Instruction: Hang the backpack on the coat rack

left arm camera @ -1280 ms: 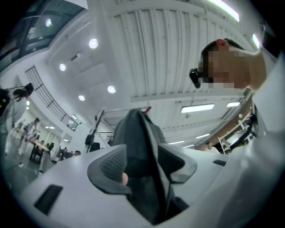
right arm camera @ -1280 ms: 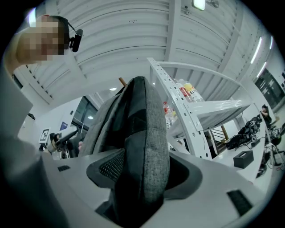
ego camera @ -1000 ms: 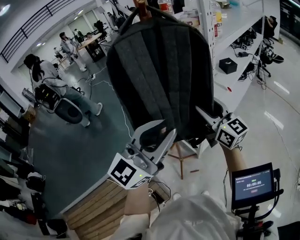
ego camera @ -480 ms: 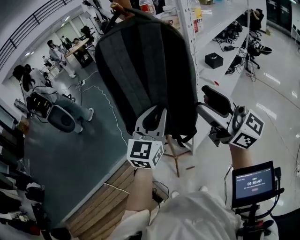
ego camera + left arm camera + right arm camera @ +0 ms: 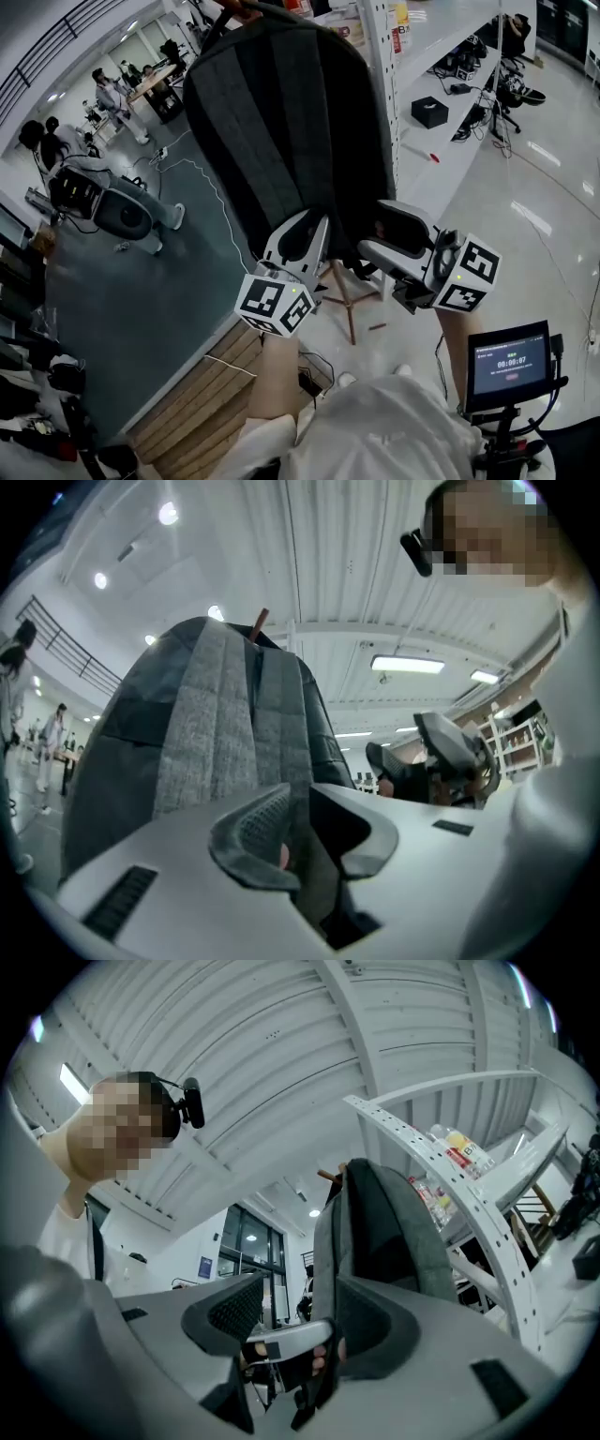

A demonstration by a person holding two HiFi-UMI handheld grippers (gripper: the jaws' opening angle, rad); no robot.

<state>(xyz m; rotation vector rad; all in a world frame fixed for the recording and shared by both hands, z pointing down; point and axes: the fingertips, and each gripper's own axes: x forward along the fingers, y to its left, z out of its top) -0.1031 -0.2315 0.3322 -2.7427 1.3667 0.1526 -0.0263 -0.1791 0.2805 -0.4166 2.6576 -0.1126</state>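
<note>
A dark grey backpack (image 5: 281, 122) hangs by its top loop from a wooden peg (image 5: 246, 11) of the coat rack, straight in front of me. My left gripper (image 5: 305, 230) is under its bottom edge, shut on a fold of the backpack's fabric (image 5: 206, 724); in the left gripper view the dark cloth is pinched between the left gripper's (image 5: 291, 832) pads. My right gripper (image 5: 380, 236) stands open at the bag's lower right side. In the right gripper view the backpack (image 5: 375, 1232) rises behind one jaw and a dangling strap crosses the right gripper's (image 5: 295, 1330) gap.
A white shelving unit (image 5: 384, 56) with bottles and boxes stands right behind the bag. The rack's wooden legs (image 5: 345, 298) spread below it. A wooden platform (image 5: 187, 403) lies at lower left. People (image 5: 103, 89) and a chair (image 5: 117, 211) are far left. A small screen (image 5: 506, 361) sits at lower right.
The left gripper, open under the bag a second ago, has closed on its bottom edge and sunk a little. The right gripper swung out to the right, then back toward the bag's side.
</note>
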